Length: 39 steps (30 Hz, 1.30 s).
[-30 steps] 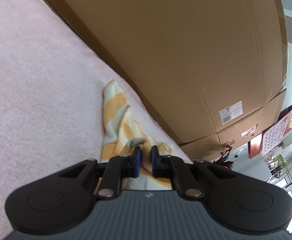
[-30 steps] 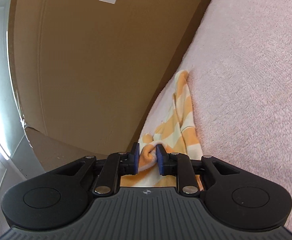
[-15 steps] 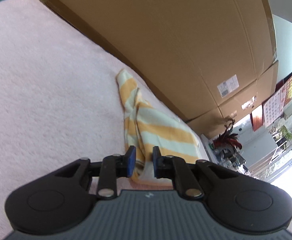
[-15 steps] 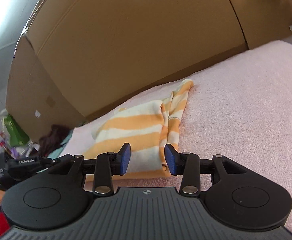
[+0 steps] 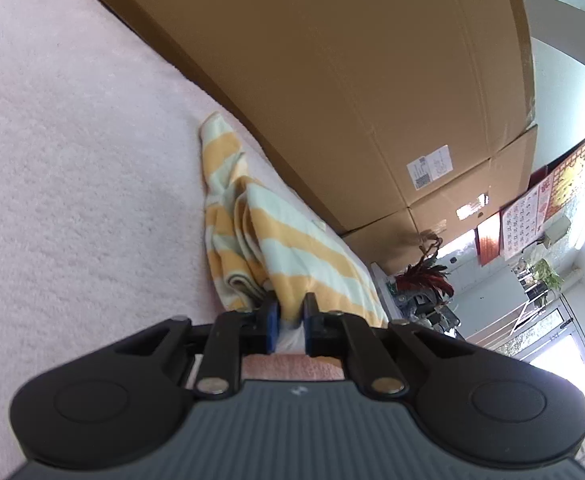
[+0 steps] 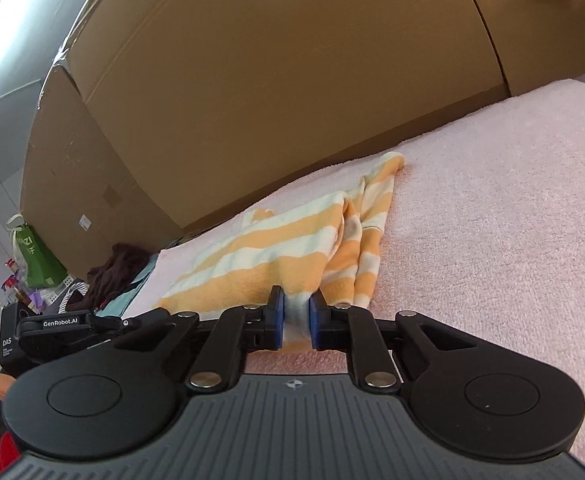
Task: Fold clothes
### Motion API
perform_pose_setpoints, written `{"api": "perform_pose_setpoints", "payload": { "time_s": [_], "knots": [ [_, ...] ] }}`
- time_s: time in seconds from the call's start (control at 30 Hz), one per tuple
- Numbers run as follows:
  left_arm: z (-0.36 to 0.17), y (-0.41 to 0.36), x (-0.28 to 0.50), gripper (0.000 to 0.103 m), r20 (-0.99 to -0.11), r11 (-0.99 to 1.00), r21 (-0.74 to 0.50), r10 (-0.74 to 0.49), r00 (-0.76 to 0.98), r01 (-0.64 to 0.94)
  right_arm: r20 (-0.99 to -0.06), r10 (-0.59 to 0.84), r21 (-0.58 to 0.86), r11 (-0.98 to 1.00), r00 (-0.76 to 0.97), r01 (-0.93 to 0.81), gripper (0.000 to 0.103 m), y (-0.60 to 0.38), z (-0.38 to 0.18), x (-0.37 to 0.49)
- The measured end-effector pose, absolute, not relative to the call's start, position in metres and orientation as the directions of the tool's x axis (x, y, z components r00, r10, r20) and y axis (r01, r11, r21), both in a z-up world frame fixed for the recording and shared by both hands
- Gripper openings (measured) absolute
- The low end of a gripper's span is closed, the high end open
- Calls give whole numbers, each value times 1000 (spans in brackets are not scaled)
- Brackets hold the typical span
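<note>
An orange-and-white striped garment (image 5: 292, 248) lies partly spread on the pink fleece cover (image 5: 72, 160), close to the cardboard boxes. My left gripper (image 5: 291, 322) is shut on the garment's near edge, with cloth pinched between the blue pads. In the right wrist view the same garment (image 6: 276, 248) stretches away over the cover (image 6: 492, 220). My right gripper (image 6: 296, 316) is closing on its near hem, and a fold of pale cloth is squeezed between its pads. A sleeve-like strip trails toward the boxes.
Tall cardboard boxes (image 6: 252, 80) wall off the far side of the cover. Off its left end are dark clothes (image 6: 116, 268), a green bag (image 6: 36, 256) and a black device (image 6: 72, 324). A red-leaved plant (image 5: 424, 280) and a wall calendar (image 5: 532, 216) stand beyond the other end.
The right gripper rolled level, let go of the bunched cloth, opened wide, then closed on the near hem. The garment went from a crumpled bunch to a flatter spread. The left gripper shifted sideways.
</note>
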<state>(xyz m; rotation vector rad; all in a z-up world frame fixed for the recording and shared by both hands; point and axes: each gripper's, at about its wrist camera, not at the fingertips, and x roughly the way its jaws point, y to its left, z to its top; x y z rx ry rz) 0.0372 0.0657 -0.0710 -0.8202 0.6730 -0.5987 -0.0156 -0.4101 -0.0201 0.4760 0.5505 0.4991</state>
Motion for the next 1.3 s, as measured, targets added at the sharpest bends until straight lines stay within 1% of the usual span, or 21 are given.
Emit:
{"api": "perform_pose_setpoints", "payload": {
  "time_s": [0.1,0.17,0.2,0.23,0.3,0.43,0.47,0.5,0.53,0.6,0.67,0.7,0.73,0.9,0.97,1.03,1.07,1.13,1.17,1.2,1.3],
  "knots": [
    [-75,68,27,3,-317,532,-825,-717,621,193,-382,577,557,767,722,-319,14,-414,-18,-27],
    [-82,68,29,3,-347,558,-812,-696,628,170,-393,580,564,765,714,-311,15,-416,-21,-29],
    [-87,68,33,3,-360,558,-816,-693,624,149,-404,573,564,770,713,-299,19,-416,-25,-27],
    [-92,69,37,3,-356,539,-831,-704,614,135,-420,570,569,771,706,-284,21,-416,-29,-24],
    [-91,70,36,3,-343,526,-840,-706,619,134,-440,575,579,769,690,-271,22,-415,-32,-23],
    [-85,68,37,4,-336,547,-819,-701,629,172,-421,567,514,792,708,-328,23,-412,-21,-39],
    [-85,68,39,4,-335,544,-821,-703,627,171,-407,566,523,788,717,-325,29,-414,-20,-38],
    [-85,67,42,4,-335,542,-823,-705,625,170,-391,565,536,781,727,-320,41,-416,-20,-36],
    [-85,66,43,4,-337,545,-821,-703,627,170,-369,563,559,770,739,-308,46,-419,-21,-33],
    [-86,64,44,4,-340,555,-813,-698,631,176,-353,553,597,754,755,-273,46,-420,-25,-24],
    [-85,62,43,4,-344,572,-798,-691,636,189,-356,545,628,741,759,-238,39,-419,-31,-14],
    [-82,61,40,4,-354,590,-783,-684,638,199,-369,552,634,738,748,-232,20,-417,-34,-13],
    [-80,60,37,3,-362,606,-768,-679,639,209,-382,559,640,735,736,-226,15,-415,-36,-12],
    [-76,59,17,3,-387,635,-735,-681,621,238,-361,563,632,734,743,-249,15,-422,-29,-40],
    [-85,60,21,7,-400,628,-750,-681,614,208,-398,551,612,755,733,-235,15,-419,-35,-40],
    [-89,62,24,7,-398,615,-765,-685,610,191,-401,545,619,754,736,-221,17,-418,-44,-34],
    [-87,63,23,7,-396,613,-766,-686,611,192,-395,547,632,745,739,-213,18,-418,-46,-32],
    [-77,67,19,7,-403,643,-735,-668,625,213,-391,538,634,746,746,-205,26,-421,-40,-35],
    [-70,72,15,7,-397,659,-719,-652,646,223,-391,522,618,759,758,-205,31,-423,-35,-38],
    [-62,78,11,7,-388,674,-701,-634,669,232,-384,484,578,790,786,-205,33,-424,-26,-43],
    [-33,89,8,7,-327,702,-656,-595,734,276,-307,393,440,866,867,-237,34,-423,4,-55]
  ]
}}
